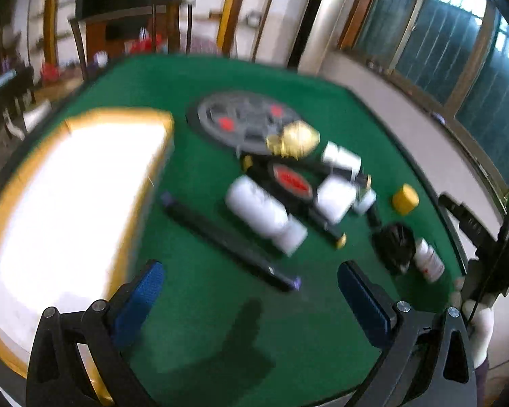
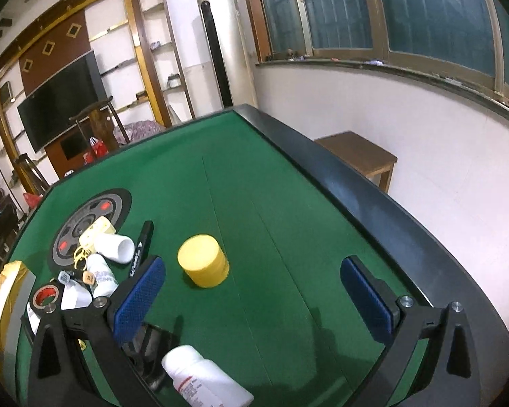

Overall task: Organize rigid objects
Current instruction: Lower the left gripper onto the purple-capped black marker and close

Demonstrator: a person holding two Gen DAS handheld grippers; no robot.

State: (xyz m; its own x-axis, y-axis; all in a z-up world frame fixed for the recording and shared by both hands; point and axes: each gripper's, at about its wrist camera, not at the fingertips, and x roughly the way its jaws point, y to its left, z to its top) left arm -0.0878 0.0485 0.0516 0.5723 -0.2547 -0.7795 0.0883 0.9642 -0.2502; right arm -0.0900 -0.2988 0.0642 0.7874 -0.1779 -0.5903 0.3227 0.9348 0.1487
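Green felt covers the counter (image 2: 241, 203), where a yellow jar (image 2: 203, 260) is seen standing apart toward the right edge. Both the left tool (image 1: 251, 300) and right tool (image 2: 252, 296) are held wide open (nothing gripped), while white bottles (image 1: 261, 213) are piled mid-counter.

left view motion-blurred, white box (image 1: 71, 203) cut off at left edge, white bottle (image 2: 203, 380) cropped below
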